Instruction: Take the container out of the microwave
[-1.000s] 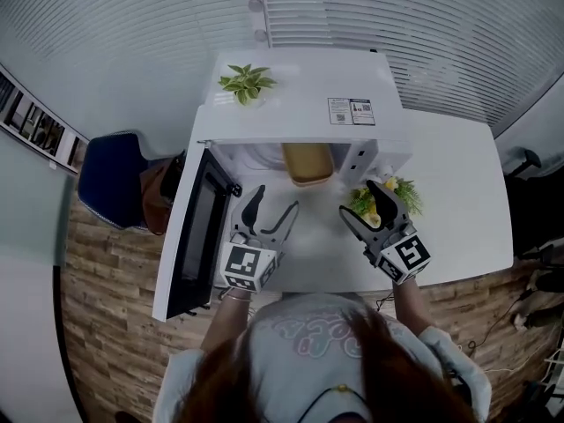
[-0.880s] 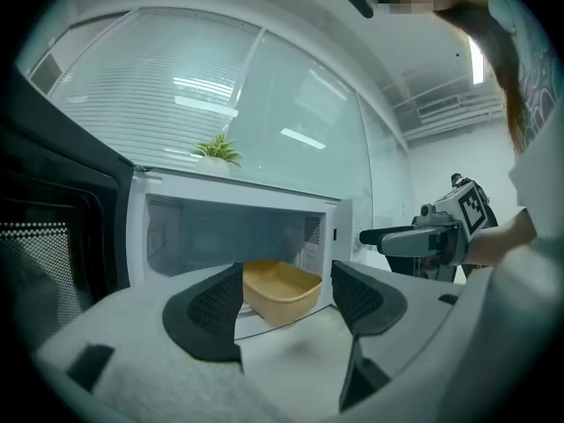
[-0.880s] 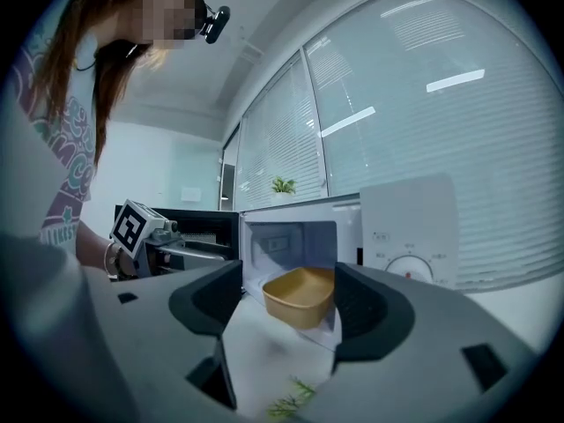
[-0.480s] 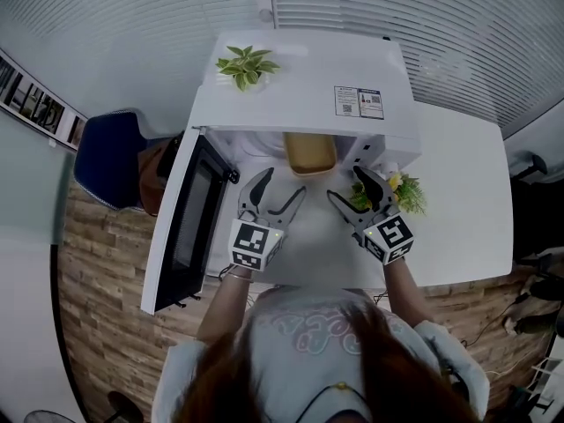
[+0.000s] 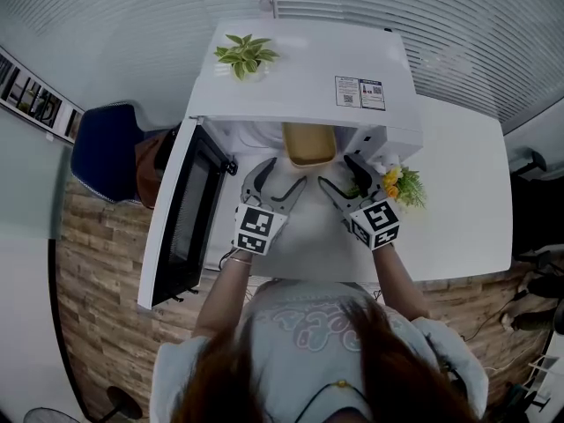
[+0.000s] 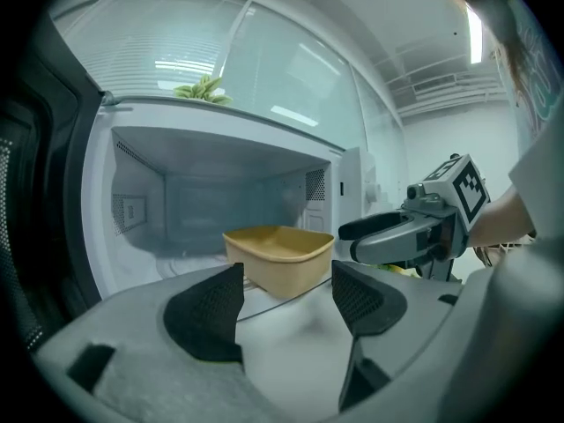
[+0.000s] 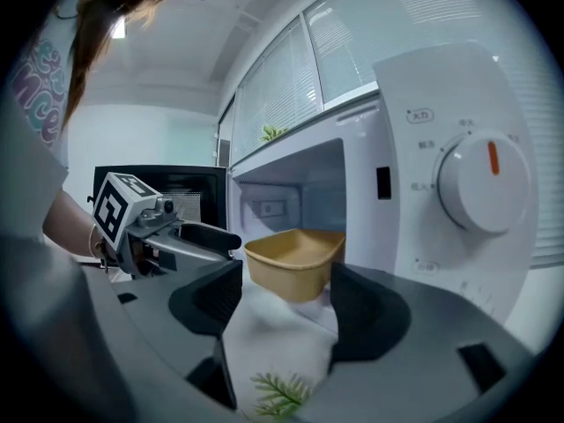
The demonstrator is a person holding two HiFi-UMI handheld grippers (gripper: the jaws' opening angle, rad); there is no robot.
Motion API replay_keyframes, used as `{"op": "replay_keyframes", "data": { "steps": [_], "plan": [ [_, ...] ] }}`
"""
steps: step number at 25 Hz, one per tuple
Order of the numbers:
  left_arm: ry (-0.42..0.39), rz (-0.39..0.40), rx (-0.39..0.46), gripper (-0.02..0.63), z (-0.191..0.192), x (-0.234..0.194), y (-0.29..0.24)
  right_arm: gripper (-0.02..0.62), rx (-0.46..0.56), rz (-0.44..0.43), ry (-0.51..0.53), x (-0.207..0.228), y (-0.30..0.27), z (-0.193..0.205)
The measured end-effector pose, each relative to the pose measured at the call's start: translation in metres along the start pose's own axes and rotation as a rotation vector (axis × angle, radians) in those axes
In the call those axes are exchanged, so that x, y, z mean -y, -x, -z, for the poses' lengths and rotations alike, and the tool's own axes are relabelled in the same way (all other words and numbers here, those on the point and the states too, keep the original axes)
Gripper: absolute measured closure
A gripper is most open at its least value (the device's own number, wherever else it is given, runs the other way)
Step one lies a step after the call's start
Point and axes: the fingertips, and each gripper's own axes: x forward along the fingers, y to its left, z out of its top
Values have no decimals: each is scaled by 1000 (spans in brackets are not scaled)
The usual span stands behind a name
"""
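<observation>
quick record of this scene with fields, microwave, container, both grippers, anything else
microwave: white, on the table, door swung open on the person's left
container: tan, open-topped, looks empty, inside the cavity near the opening
left gripper: jaws apart, nothing held, in front of the opening, aimed at the container
right gripper: jaws apart, nothing held, beside the left one, not touching the container
other: potted plant on the microwave; flowers at its right side
</observation>
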Motion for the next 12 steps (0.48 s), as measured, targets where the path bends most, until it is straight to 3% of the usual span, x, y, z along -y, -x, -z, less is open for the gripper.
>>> {"op": "replay_keyframes", "data": {
  "steps": [12],
  "plan": [
    [-42,32,-25,319,6,2,-18,285,-9,15,25,0,-19,2]
  ]
}}
